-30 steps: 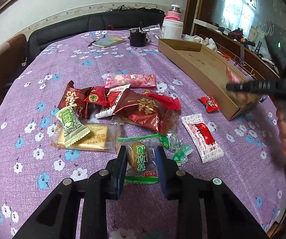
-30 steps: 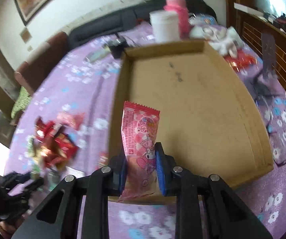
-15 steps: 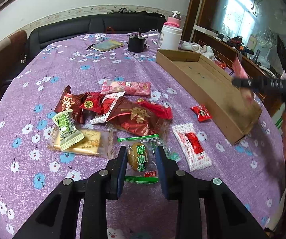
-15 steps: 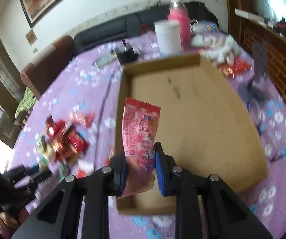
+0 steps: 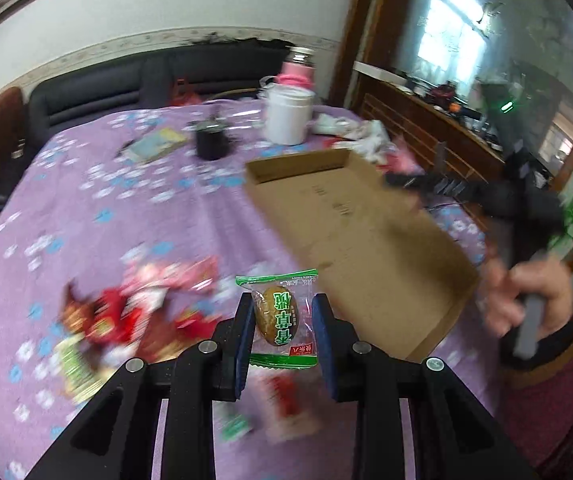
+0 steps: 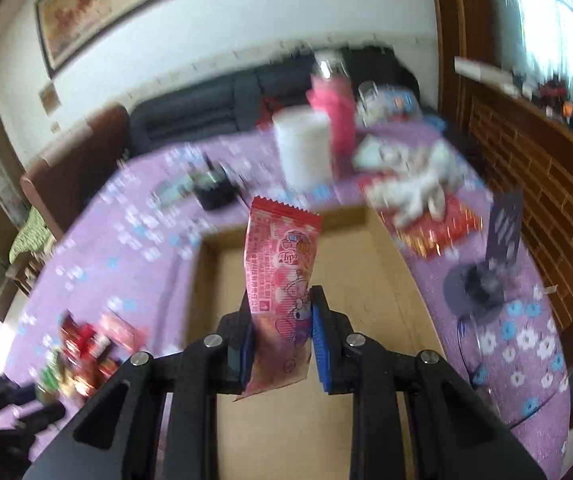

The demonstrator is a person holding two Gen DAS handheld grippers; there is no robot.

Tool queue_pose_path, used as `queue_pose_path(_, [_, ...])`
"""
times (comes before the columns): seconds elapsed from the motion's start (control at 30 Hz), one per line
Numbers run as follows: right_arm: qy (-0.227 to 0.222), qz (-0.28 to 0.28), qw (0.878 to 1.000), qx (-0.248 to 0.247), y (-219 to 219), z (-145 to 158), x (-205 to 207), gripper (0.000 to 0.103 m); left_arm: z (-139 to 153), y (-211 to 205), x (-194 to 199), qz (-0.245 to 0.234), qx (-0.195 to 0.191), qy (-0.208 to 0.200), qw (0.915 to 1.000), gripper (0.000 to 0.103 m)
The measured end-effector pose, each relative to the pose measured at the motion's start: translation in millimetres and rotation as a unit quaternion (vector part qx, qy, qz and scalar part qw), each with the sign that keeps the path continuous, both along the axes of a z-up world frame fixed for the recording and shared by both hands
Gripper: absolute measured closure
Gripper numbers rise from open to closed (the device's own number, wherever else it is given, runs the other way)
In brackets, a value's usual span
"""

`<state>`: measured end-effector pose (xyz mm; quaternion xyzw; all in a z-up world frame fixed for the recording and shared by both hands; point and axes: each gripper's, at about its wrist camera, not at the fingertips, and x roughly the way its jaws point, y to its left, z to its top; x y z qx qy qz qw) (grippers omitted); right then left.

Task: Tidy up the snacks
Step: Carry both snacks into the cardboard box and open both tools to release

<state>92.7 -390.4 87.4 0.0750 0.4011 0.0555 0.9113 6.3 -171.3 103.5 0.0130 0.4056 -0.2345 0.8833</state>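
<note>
My table under its purple flowered cloth carries the shallow cardboard box and a blurred heap of loose snacks. My right gripper clamps a pink packet above the box; my left gripper pinches a green-edged cake packet (lifted clear of the heap).

Matt cardboard tray, glossy plastic wrapper

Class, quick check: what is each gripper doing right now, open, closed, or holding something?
Left gripper: closed on the green-edged snack packet.
Right gripper: closed on the pink snack packet, over the cardboard tray.
</note>
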Motion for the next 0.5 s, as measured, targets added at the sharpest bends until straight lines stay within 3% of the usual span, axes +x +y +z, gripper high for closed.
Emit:
queue_pose_path(0.3, [0.060,-0.022,0.997,0.040,-30.1,-37.7,18.3,0.078,-29.0,-106.1,43.8,-0.047,0.010,0.038,0.9981,0.074])
queue_pose_path(0.5, [0.096,-0.027,0.994,0.044,-32.7,-55.4,26.8,0.078,-54.8,-128.7,62.9,-0.041,0.021,0.066,0.9967,0.074])
